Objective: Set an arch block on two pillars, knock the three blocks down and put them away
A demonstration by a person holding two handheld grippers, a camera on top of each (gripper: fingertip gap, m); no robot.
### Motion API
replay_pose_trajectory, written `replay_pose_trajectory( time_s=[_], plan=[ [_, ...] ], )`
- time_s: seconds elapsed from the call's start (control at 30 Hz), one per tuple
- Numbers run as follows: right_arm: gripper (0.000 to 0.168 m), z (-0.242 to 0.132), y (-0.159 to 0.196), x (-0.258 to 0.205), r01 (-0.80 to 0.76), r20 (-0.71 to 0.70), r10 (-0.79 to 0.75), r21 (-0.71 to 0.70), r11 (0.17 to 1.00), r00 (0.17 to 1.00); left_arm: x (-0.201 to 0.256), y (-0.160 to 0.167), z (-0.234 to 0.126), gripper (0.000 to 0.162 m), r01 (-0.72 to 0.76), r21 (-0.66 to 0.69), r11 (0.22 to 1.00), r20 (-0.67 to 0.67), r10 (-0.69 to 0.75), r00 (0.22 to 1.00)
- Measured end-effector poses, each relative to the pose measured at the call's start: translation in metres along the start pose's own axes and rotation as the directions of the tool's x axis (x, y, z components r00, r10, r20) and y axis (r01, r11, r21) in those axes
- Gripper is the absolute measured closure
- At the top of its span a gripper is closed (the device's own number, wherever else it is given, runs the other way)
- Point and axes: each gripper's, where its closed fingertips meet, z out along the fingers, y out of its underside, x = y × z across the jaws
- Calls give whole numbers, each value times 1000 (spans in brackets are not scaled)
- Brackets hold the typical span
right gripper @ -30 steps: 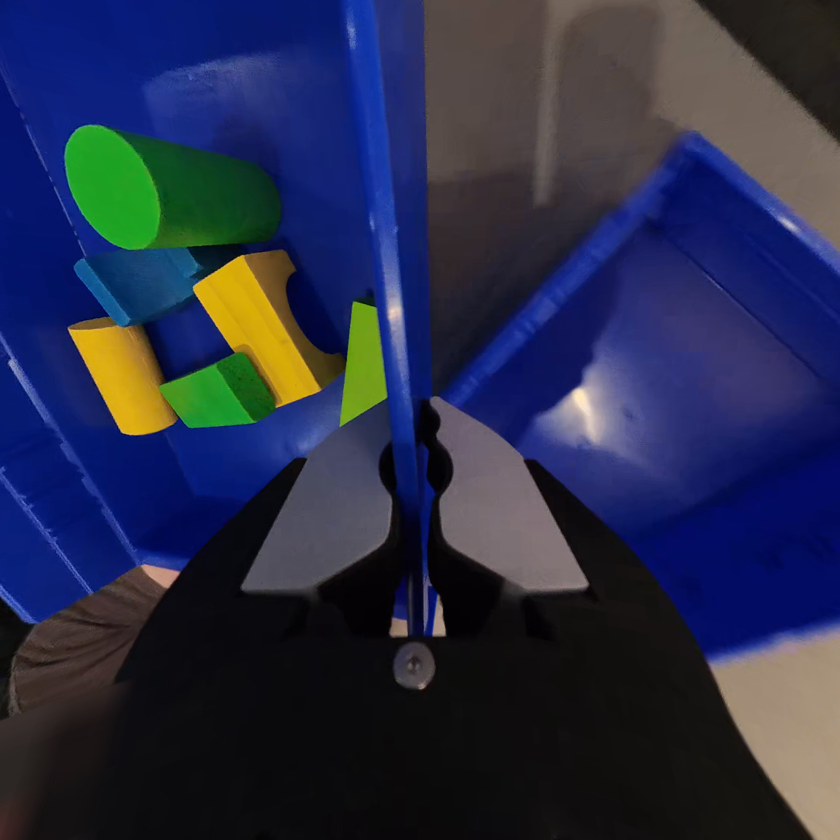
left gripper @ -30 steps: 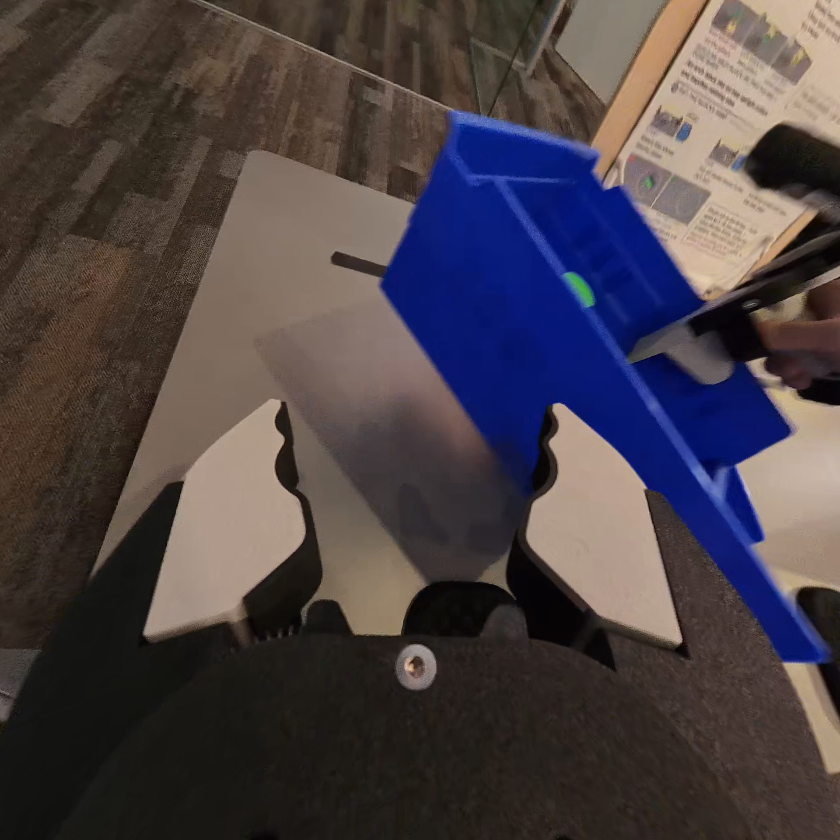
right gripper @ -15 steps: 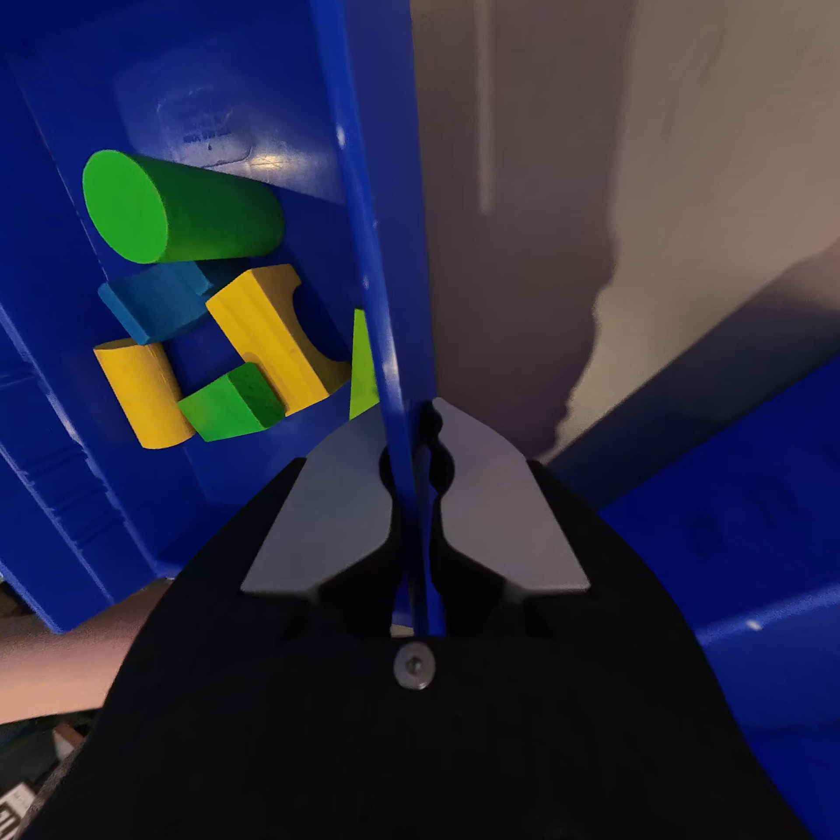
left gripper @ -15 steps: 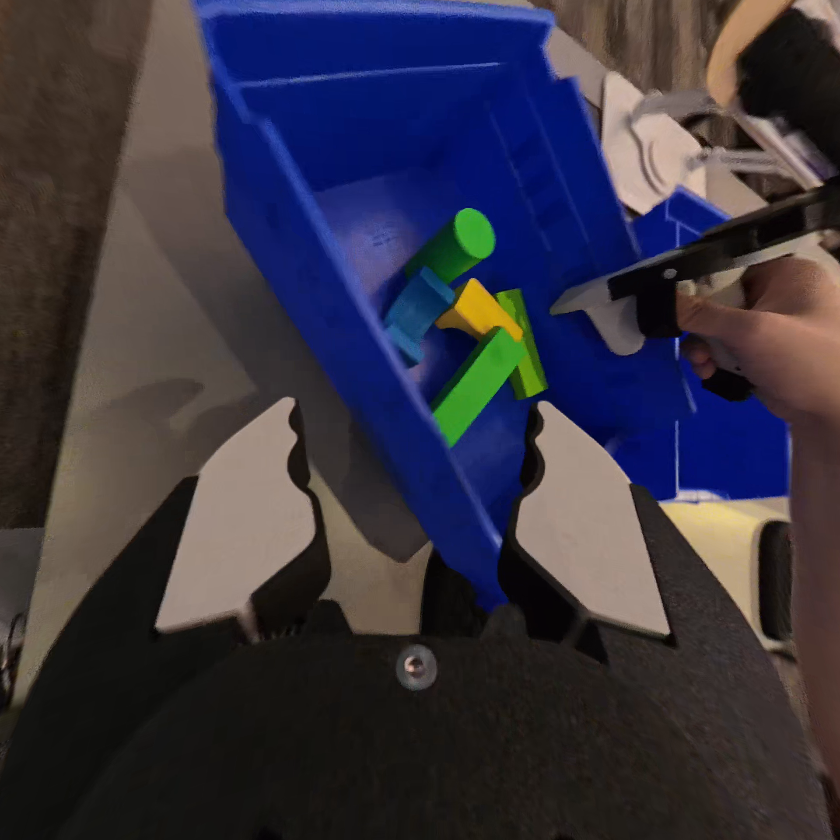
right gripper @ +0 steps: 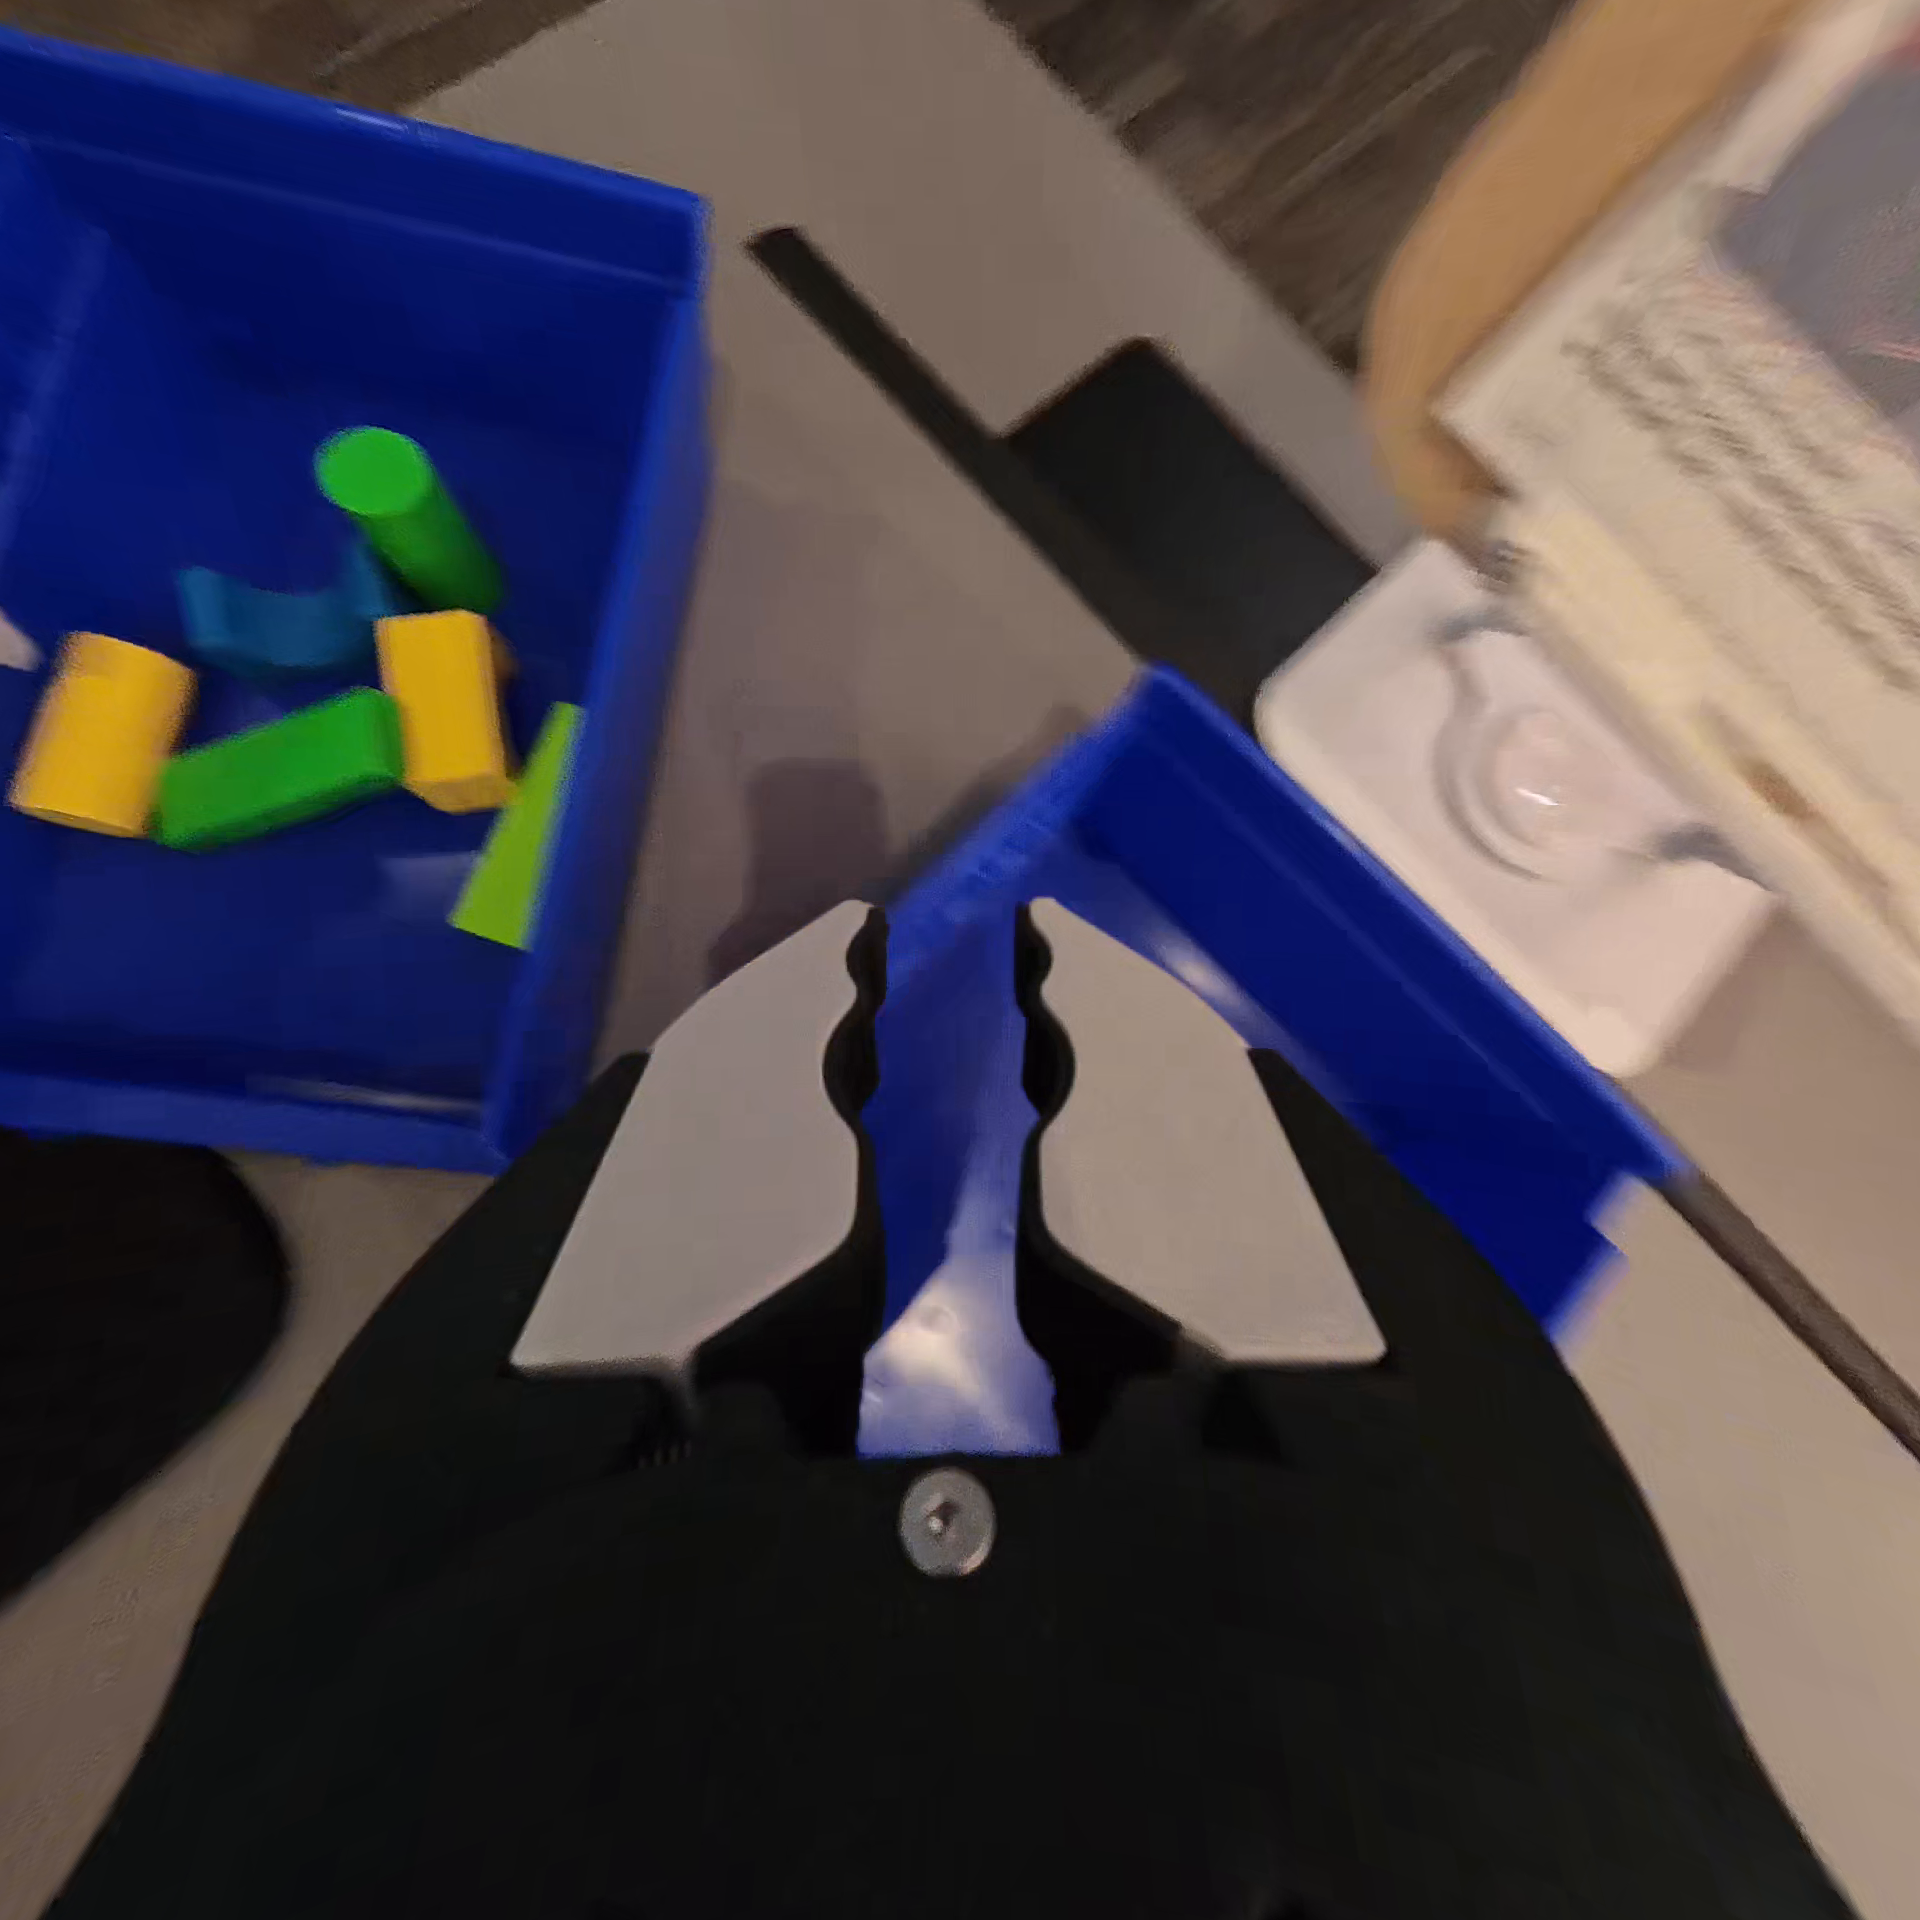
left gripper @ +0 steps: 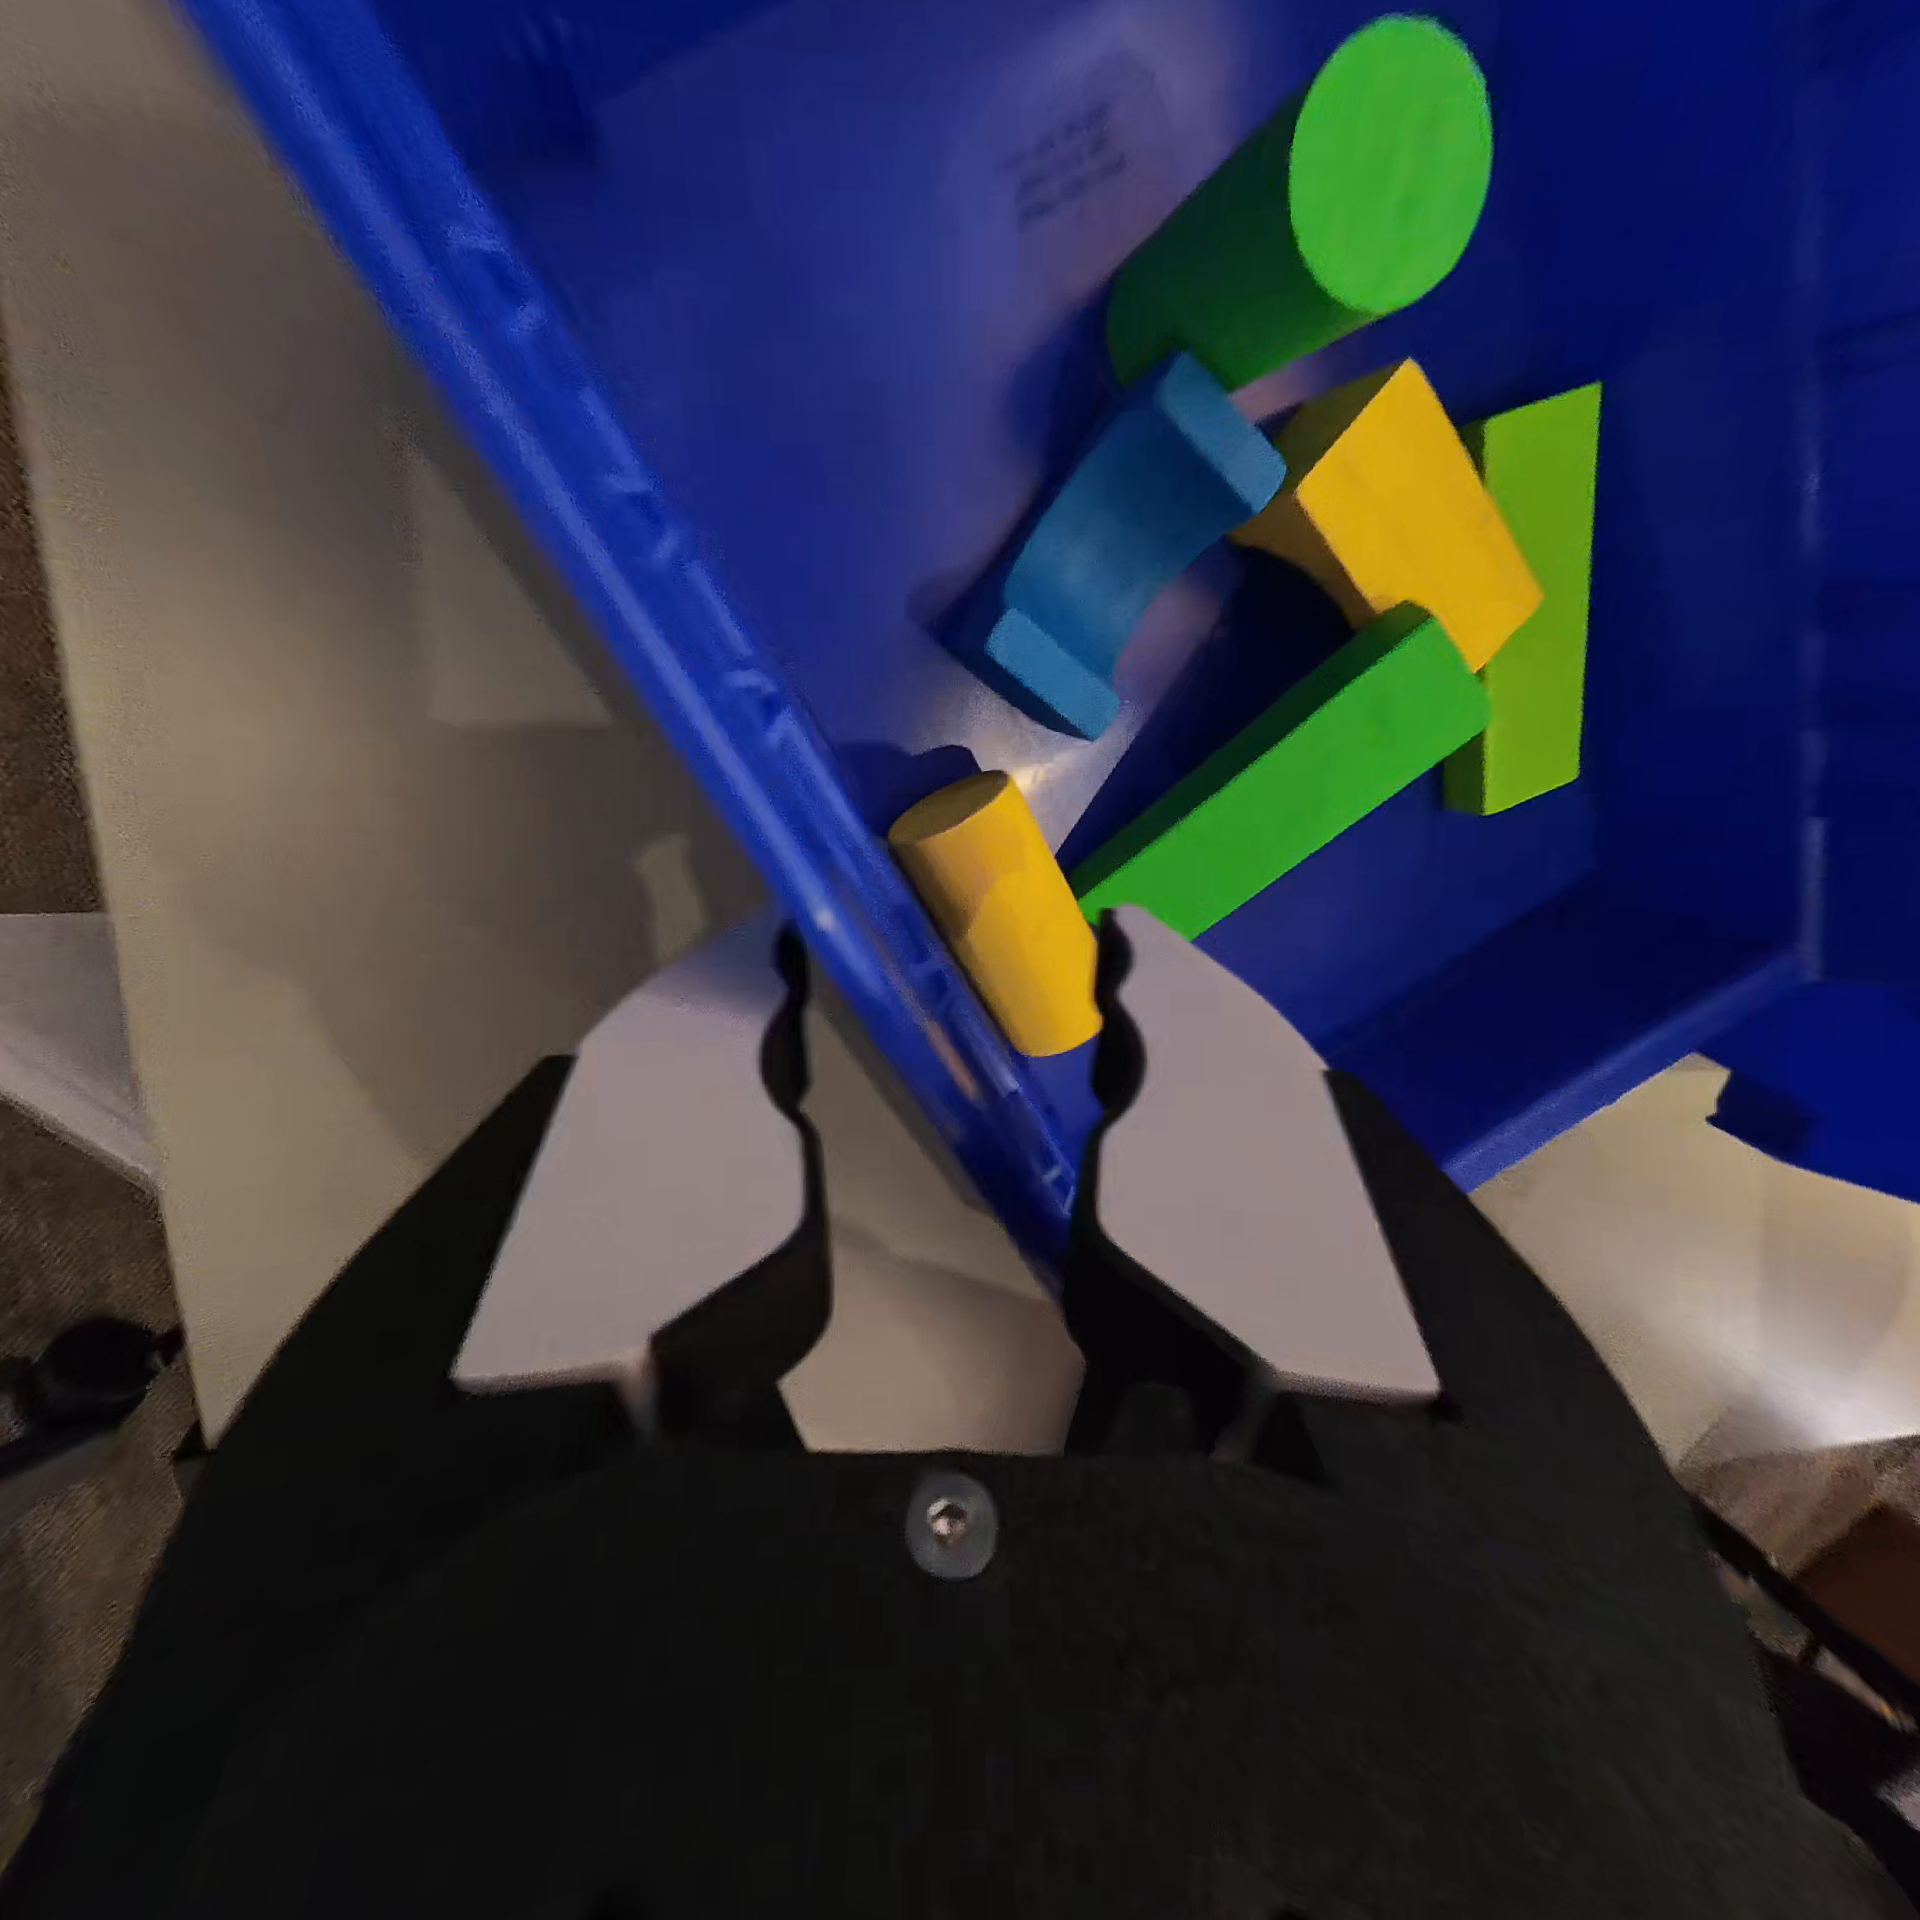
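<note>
A blue bin (left gripper: 623,520) holds a green cylinder (left gripper: 1351,187), a blue arch (left gripper: 1122,540), a yellow arch (left gripper: 1392,520), a yellow cylinder (left gripper: 997,914), a long green block (left gripper: 1278,779) and a light green wedge (left gripper: 1527,603). My left gripper (left gripper: 945,925) is open, its jaws straddling the bin's side wall. In the right wrist view the same bin (right gripper: 623,623) rests on the table at the left. My right gripper (right gripper: 948,914) is slightly open and holds nothing, over the near corner of a second, empty blue bin (right gripper: 1299,935).
The grey table (right gripper: 831,468) carries a black L-shaped strip (right gripper: 1039,447) and a white tray with a clear dome (right gripper: 1507,790) at the right. A poster board (right gripper: 1714,364) leans beyond it. A dark shape (right gripper: 104,1351) lies at the lower left. Tip to tip, the grippers are about 35 centimetres apart.
The bin of blocks has come down from a tilt onto the table. My right gripper let go of its wall and moved right over the second bin. My left jaws narrowed around the bin's wall.
</note>
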Motion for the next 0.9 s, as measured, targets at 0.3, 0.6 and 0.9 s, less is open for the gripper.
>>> replay_pose_trajectory(
  time_s=[0.3, 0.6, 0.9],
  plan=[
    [132, -55, 131, 144, -405, -148, 397, -26, 914, 906, 14, -33, 25, 139, -157, -11, 987, 89, 158, 983],
    [115, -36, 157, 134, -500, -105, 489, -141, 854, 866, 52, -62, 42, 150, -392, 17, 920, 65, 390, 918],
    [118, 8, 200, 114, -403, -151, 378, -473, 783, 913, 35, -63, 37, 152, -344, 33, 938, 85, 341, 936]
  ],
)
